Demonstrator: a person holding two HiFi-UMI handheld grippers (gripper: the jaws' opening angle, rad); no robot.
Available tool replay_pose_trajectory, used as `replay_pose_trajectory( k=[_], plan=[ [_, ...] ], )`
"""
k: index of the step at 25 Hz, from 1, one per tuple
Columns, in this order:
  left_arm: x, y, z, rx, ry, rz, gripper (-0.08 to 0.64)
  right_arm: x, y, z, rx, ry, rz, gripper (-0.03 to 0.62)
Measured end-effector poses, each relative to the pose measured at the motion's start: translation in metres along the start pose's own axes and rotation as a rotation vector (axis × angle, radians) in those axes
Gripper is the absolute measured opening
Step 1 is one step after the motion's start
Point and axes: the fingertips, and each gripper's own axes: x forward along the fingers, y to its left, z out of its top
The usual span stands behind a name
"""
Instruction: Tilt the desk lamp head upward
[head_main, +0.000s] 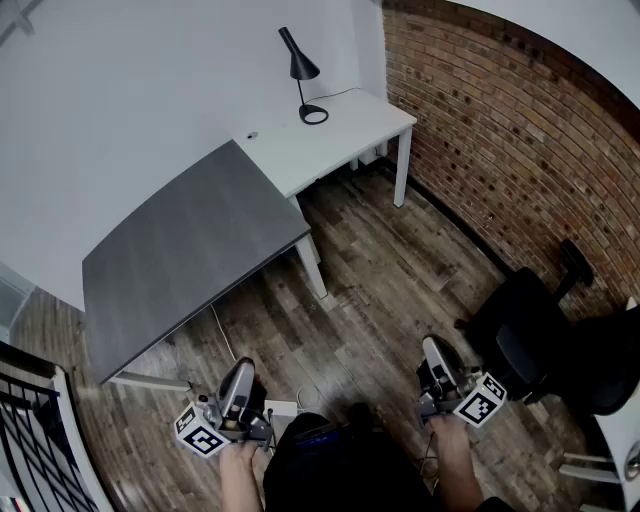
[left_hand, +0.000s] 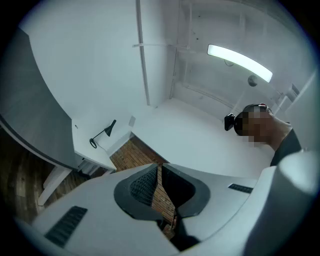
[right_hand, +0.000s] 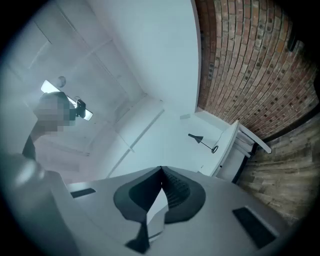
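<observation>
Desk lamp (head_main: 301, 66) at 12 o'clock, stem upright, shade mouth facing 5 o'clock. Left gripper (head_main: 242, 368) and right gripper (head_main: 433, 347): jaws together, empty.

Grey left gripper (head_main: 243, 370), right gripper (head_main: 434, 350), black-and-white marker cubes (head_main: 200, 431), seemingly dark clothing (head_main: 330, 468)

White desk (head_main: 350, 130): lamp (head_main: 303, 70), perhaps a grommet (head_main: 252, 135)

The desk lamp (head_main: 300, 66) stands at the back of the far bench (head_main: 340, 135). A second bench (head_main: 190, 250) adjoins it front-left, and a chair (head_main: 525, 340) sits right.
</observation>
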Motion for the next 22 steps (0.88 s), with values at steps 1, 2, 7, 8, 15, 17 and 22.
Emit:
replay_pose_trajectory(
  k=[1,2,7,8,15,17,22],
  plan=[
    [0.004,0.000,-0.004,-0.007,0.013,-0.003,0.018,-0.006,0.001,-0.002,0.000,0.008,-0.014,0.012],
    [0.008,0.000,-0.008,-0.016,0.027,-0.008,0.018,-0.010,0.002,-0.004,-0.002,0.015,-0.028,0.012],
    [0.042,0.028,-0.018,-0.089,0.103,-0.025,0.018,-0.003,0.010,-0.005,-0.038,0.022,-0.072,0.012],
    [0.047,0.036,-0.018,-0.107,0.113,-0.029,0.018,0.002,0.012,-0.007,-0.049,0.029,-0.082,0.012],
    [0.102,0.079,-0.019,-0.195,0.145,-0.115,0.018,0.043,-0.006,-0.001,-0.084,0.063,-0.170,0.014],
    [0.116,0.089,-0.016,-0.212,0.153,-0.142,0.018,0.060,-0.007,0.002,-0.090,0.070,-0.186,0.012],
    [0.135,0.127,-0.004,-0.215,0.150,-0.202,0.018,0.102,-0.016,-0.009,-0.098,0.073,-0.218,0.014]
  ],
)
